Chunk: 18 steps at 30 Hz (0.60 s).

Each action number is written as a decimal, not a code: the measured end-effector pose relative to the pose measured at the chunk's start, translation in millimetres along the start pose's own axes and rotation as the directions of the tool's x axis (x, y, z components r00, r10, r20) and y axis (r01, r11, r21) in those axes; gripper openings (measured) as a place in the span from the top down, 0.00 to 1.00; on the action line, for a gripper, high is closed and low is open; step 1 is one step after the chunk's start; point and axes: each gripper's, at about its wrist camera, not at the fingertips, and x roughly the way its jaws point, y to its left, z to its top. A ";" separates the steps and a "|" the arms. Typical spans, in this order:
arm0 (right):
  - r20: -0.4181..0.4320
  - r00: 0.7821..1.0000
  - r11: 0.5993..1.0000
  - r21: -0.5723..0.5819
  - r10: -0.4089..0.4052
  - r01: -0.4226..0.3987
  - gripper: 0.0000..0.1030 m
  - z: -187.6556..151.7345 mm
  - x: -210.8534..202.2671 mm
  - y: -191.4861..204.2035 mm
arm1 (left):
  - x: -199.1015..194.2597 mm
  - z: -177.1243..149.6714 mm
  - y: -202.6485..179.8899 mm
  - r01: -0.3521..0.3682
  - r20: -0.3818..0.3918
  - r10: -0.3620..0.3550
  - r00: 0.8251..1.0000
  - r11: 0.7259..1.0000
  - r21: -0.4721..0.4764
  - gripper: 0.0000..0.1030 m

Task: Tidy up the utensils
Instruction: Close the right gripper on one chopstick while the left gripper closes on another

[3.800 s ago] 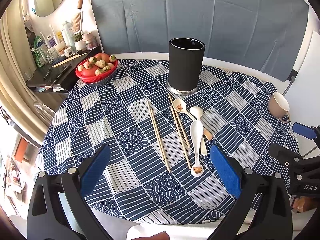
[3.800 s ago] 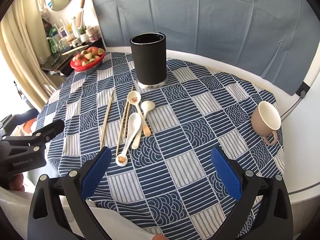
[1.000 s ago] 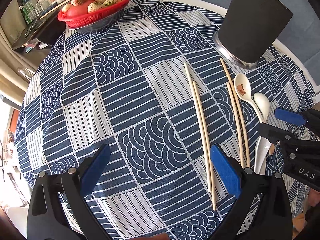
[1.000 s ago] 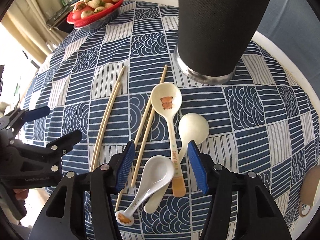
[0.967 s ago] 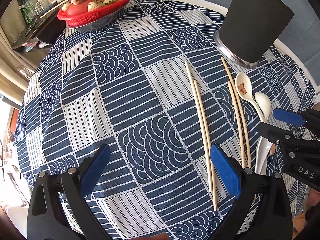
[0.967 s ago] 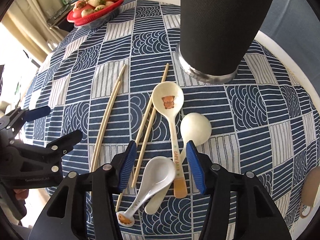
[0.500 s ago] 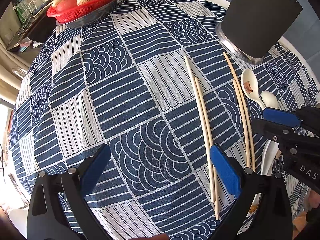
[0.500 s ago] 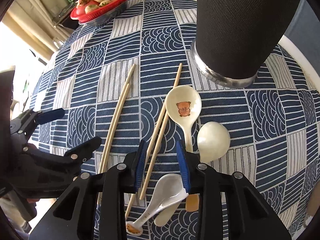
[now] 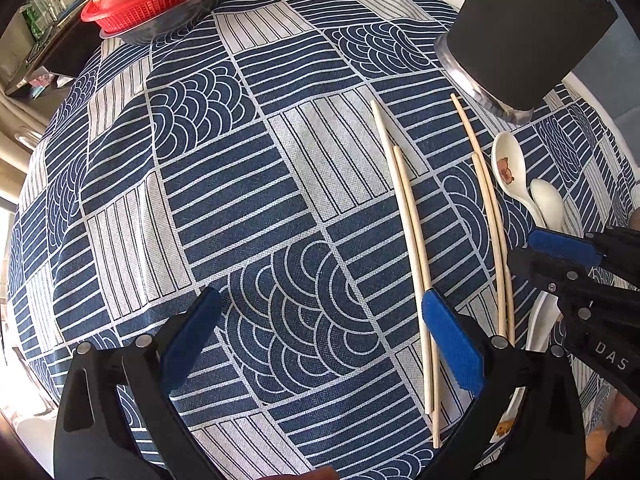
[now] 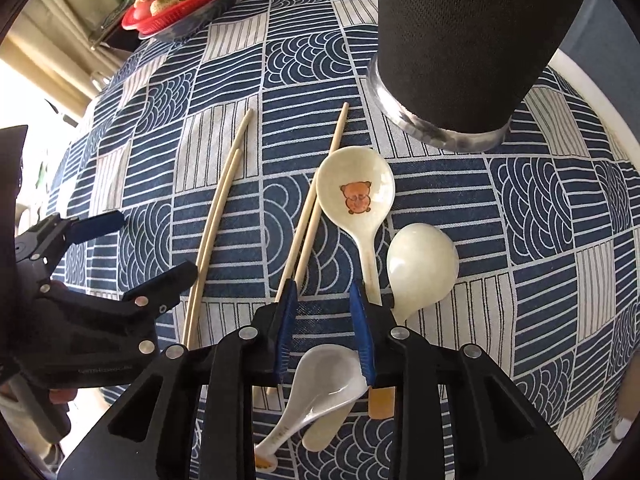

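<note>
Right wrist view shows the left gripper spread wide at the outer chopsticks, the right gripper closing on nothing yet above the white spoon, so a lift into the black holder likely follows, on a blue patterned tablecloth with a red fruit basket behind.

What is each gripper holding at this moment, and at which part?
Nothing is gripped yet. The left gripper is open above the tablecloth. The right gripper is closing, with only cloth visible between its jaws.
</note>
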 end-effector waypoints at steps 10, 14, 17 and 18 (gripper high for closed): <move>-0.039 0.997 0.997 0.025 -0.072 0.073 0.75 10.2 6.3 12.3 | 9.0 2.5 -5.6 -0.030 0.004 0.029 1.000 0.998 0.055 0.04; -0.009 0.989 0.989 -0.022 -0.146 0.146 0.91 10.3 9.6 21.5 | 12.6 4.4 -5.8 -0.029 0.001 0.029 1.000 0.998 0.048 0.04; 0.001 0.991 0.990 -0.035 -0.135 0.135 0.95 10.2 9.6 22.3 | 13.2 7.0 -5.8 -0.026 -0.005 0.027 1.000 0.998 0.057 0.09; 0.002 0.993 0.993 -0.020 -0.115 0.115 0.95 10.9 9.4 20.2 | 7.1 7.1 -1.6 -0.024 0.004 0.024 1.000 0.997 0.068 0.22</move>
